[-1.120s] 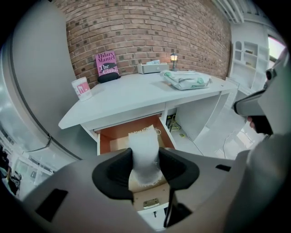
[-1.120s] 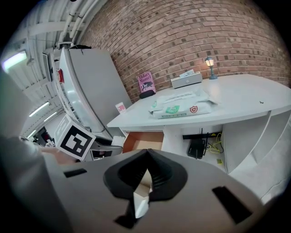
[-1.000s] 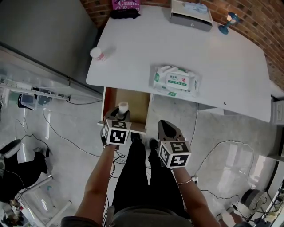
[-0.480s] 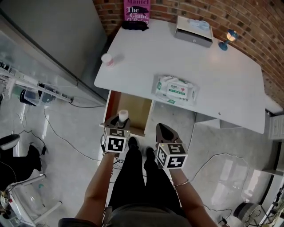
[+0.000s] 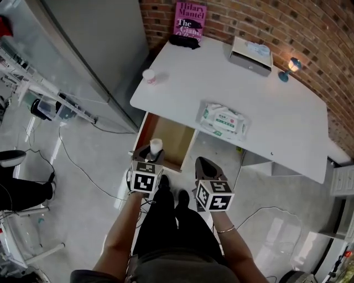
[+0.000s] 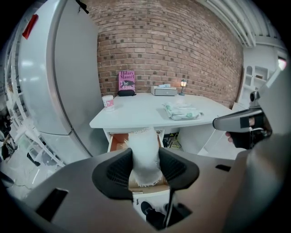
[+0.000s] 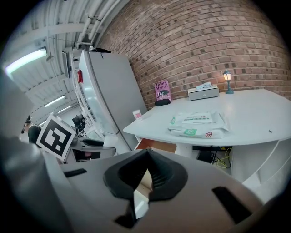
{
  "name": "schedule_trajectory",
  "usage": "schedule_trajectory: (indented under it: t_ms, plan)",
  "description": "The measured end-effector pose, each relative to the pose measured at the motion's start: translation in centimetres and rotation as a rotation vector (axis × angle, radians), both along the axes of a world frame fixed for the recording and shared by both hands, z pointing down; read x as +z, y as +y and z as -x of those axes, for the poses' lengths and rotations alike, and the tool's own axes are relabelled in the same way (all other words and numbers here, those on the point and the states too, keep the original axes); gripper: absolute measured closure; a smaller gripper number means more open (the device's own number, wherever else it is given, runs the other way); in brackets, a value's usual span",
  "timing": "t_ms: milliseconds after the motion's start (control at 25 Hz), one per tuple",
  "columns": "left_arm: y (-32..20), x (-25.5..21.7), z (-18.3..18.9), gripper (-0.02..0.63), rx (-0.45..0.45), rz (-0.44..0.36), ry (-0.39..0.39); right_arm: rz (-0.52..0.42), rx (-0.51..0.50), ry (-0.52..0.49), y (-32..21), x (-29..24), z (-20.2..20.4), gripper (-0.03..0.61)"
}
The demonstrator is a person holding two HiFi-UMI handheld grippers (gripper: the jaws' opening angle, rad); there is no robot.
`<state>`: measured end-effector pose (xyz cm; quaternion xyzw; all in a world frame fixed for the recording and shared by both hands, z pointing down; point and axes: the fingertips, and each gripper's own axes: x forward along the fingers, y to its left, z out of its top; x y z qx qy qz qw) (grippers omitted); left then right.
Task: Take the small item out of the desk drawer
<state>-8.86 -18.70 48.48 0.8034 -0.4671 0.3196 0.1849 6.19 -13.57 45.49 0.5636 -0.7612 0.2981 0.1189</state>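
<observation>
A small white roll (image 5: 156, 145) with a frayed end (image 6: 145, 157) sits between the pads of my left gripper (image 5: 153, 152), which is shut on it above the front edge of the open wooden drawer (image 5: 168, 135). In the left gripper view the drawer (image 6: 119, 141) shows behind the roll, under the white desk (image 6: 145, 113). My right gripper (image 5: 203, 162) hangs beside it to the right, in front of the desk (image 5: 265, 110), its jaws closed tip to tip (image 7: 146, 155) with nothing in them.
On the desk lie a pack of wet wipes (image 5: 224, 119), a small cup (image 5: 149, 76), a grey box (image 5: 251, 55), a little lamp (image 5: 290, 67) and a pink book (image 5: 190, 16) against the brick wall. A grey cabinet (image 5: 94, 50) stands left; cables cross the floor.
Both grippers have risen a little, the left one carrying the white roll up from the drawer front. The head view has shifted, so the desk sits further right and back.
</observation>
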Motion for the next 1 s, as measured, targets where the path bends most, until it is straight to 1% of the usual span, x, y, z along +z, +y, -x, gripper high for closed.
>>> schedule_trajectory:
  t_ms: [160, 560, 760, 1000]
  plan:
    - [0.7, -0.9, 0.4, 0.423, -0.035, -0.020, 0.038, 0.004, -0.037, 0.009, 0.6, -0.3, 0.5, 0.574]
    - [2.5, -3.8, 2.7, 0.423, -0.139, -0.059, 0.096, -0.050, -0.101, 0.024, 0.5, -2.7, 1.9, 0.574]
    - [3.2, -4.7, 3.6, 0.423, -0.186, -0.076, 0.143, -0.068, -0.118, 0.037, 0.9, -3.3, 2.0, 0.574]
    - [3.9, -5.3, 4.1, 0.423, -0.211, -0.088, 0.163, -0.081, -0.125, 0.058, 1.3, -3.8, 1.9, 0.575]
